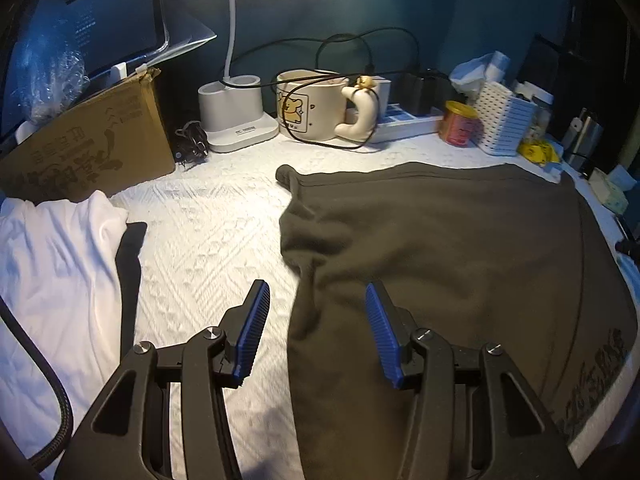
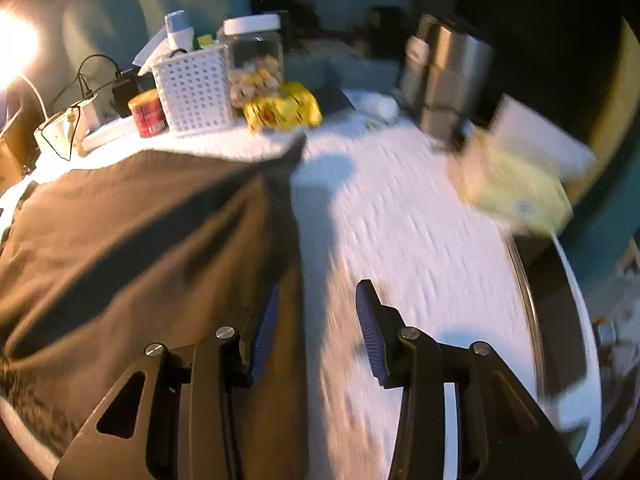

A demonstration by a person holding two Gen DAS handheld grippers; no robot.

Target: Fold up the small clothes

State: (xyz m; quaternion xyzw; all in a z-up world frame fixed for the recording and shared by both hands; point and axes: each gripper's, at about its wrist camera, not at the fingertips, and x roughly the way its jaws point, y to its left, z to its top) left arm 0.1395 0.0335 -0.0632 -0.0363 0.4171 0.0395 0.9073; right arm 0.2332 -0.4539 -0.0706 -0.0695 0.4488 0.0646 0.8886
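Through the left wrist camera we see our left gripper [image 1: 316, 300] tilted down over a white quilted cover [image 1: 208, 240] with a raised diamond weave. Its jaws are spread and hold nothing; the blue ribbed pads [image 1: 252, 332] stand apart above the left edge of a dark olive garment [image 1: 440, 248]. That garment is soft, thick and matte, lying mostly flat with a rumpled fold along its left side and dark print near its right hem. A white garment [image 1: 56, 272], thin and creased, lies well apart at the left, beside a cardboard box [image 1: 92, 140]. At the back stand a glossy cream mug [image 1: 316, 104] with a curved handle, a white lamp base [image 1: 236, 116] and a perforated white basket [image 1: 506, 120].

Through the right wrist camera, which is blurred, our right gripper [image 2: 316, 312] also points down with its jaws released and empty. Its left finger hangs over the garment's right edge, its right finger over the bare cover. The same basket, a clear jar [image 2: 254, 60] and a steel flask [image 2: 448, 76] line the far side.
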